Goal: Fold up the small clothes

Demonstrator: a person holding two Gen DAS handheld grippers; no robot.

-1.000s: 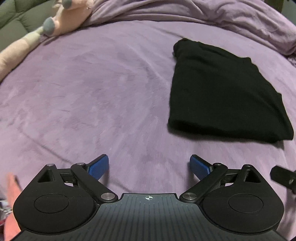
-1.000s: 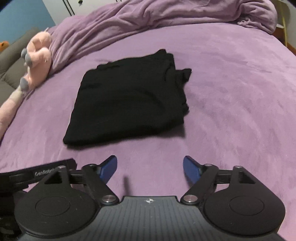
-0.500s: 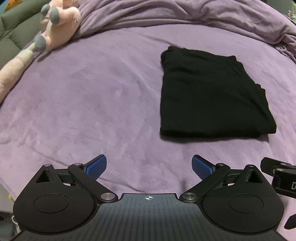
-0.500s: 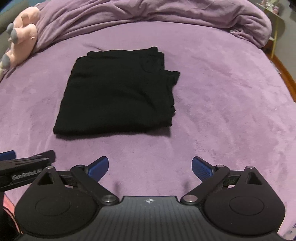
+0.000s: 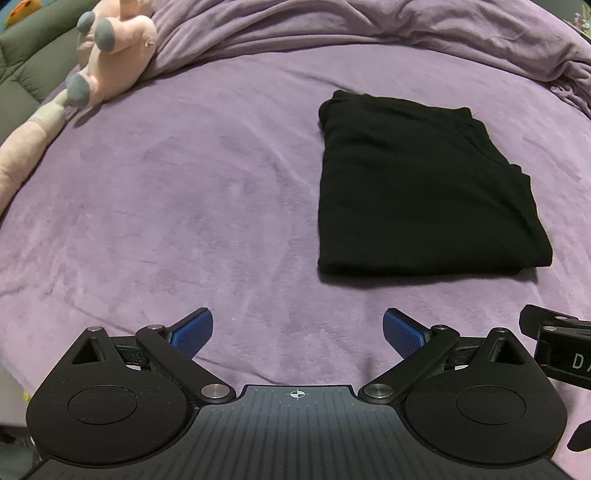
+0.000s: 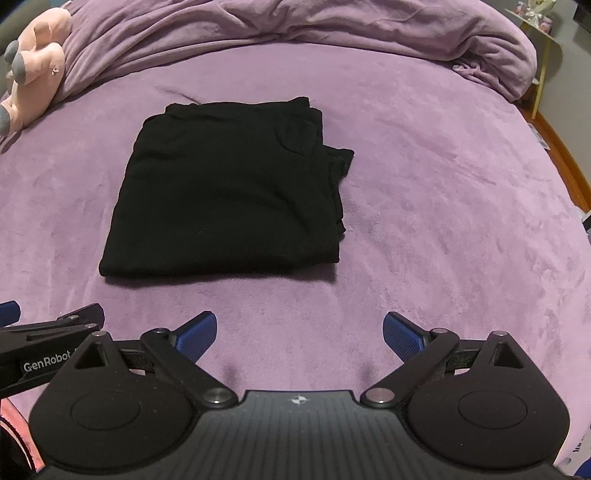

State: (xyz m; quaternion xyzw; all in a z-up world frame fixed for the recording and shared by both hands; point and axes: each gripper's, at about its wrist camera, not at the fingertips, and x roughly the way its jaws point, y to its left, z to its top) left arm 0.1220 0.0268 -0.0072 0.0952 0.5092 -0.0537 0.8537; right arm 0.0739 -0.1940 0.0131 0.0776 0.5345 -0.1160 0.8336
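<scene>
A black garment (image 5: 417, 188) lies folded into a rough rectangle on the purple bed cover (image 5: 184, 192). In the right wrist view the same garment (image 6: 229, 195) sits ahead and left of centre, with loose layered edges on its right side. My left gripper (image 5: 297, 328) hovers open above bare cover, near of the garment and to its left, nothing between its blue pads (image 5: 194, 330). My right gripper (image 6: 299, 330) is open too, just short of the garment's near edge, holding nothing. Each gripper's black body shows at the other view's edge.
A pink plush toy (image 5: 107, 59) with grey feet lies at the far left of the bed. A bunched purple blanket (image 6: 332, 22) runs along the far side. The bed's right edge drops to a wooden floor (image 6: 565, 162). A grey-green cushion (image 5: 26, 55) sits behind the toy.
Both grippers have risen and drawn back from the garment, which now looks smaller and farther. The right gripper's jaws spread wider. The garment stays folded in place.
</scene>
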